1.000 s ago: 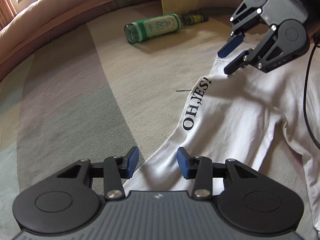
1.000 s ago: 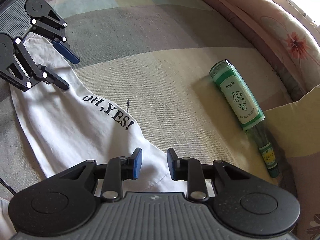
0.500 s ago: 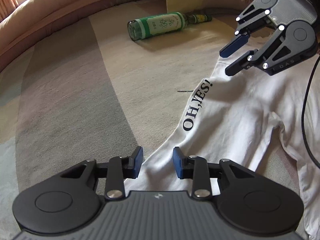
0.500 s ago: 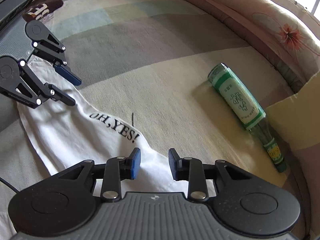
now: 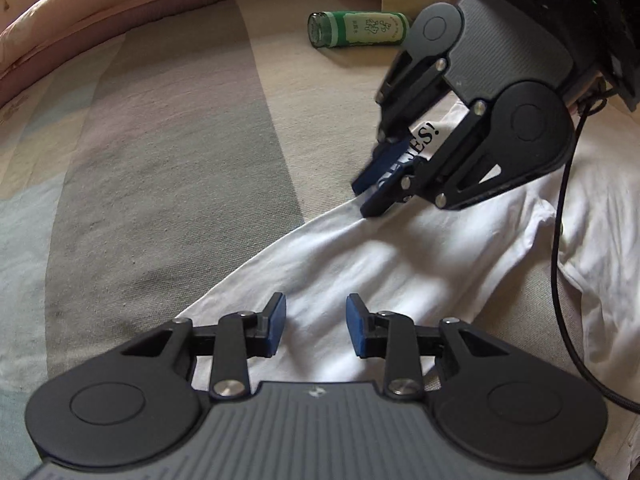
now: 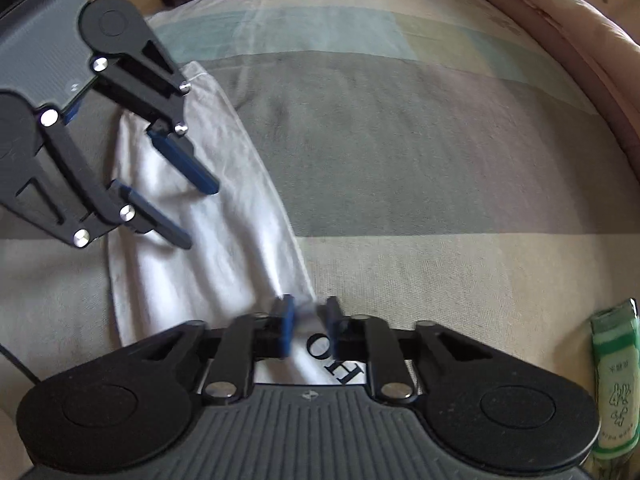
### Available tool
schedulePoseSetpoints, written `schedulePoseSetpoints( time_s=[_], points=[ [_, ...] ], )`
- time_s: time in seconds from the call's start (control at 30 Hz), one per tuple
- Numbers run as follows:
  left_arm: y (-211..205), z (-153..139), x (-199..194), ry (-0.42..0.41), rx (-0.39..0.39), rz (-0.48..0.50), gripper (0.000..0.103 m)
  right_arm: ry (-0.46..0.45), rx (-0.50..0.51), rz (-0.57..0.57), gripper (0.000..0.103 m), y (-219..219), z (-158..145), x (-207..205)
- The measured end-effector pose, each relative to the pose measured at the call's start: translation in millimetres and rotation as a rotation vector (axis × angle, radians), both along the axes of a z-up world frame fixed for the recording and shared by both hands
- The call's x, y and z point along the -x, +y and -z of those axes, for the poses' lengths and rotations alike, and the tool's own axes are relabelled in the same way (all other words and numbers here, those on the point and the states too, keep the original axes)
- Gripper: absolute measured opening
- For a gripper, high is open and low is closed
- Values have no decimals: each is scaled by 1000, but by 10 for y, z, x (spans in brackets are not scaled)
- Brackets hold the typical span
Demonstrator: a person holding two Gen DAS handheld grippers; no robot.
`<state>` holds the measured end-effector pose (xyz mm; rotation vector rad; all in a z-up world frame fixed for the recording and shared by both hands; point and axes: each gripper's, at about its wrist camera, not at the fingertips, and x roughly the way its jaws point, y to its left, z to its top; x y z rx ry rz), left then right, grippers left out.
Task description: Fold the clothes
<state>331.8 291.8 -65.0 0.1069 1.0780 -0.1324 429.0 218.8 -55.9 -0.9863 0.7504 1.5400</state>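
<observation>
Shirt: the white shirt (image 5: 400,264) lies on the bed (image 5: 160,160), its printed edge running diagonally.
Free room: I see wide bare bed beyond that edge; a green bottle (image 5: 360,29) lies near the pillows.
Left gripper (image 5: 316,326): fingers partly open over the cloth, holding nothing.
Right gripper (image 6: 308,322): its fingers were apart before; now they pinch the shirt edge by the letters.
</observation>
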Motion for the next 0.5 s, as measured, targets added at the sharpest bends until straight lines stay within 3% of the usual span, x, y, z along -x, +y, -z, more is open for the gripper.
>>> schedulePoseSetpoints(
  time_s=[0.1, 0.2, 0.3, 0.5],
  points=[
    [33, -4, -18, -26, 22, -34, 32, -87, -52, 43, 4, 60, -46, 15],
    [46, 5, -57, -30, 32, -51, 32, -53, -99, 200, 3, 55, -160, -116],
    [57, -16, -44, -46, 39, -54, 32, -19, -142, 365, 12, -18, -282, -240],
    [99, 101, 75, -5, 43, -80, 34, 58, -58, 915, 35, -1067, -246, -465]
  ],
)
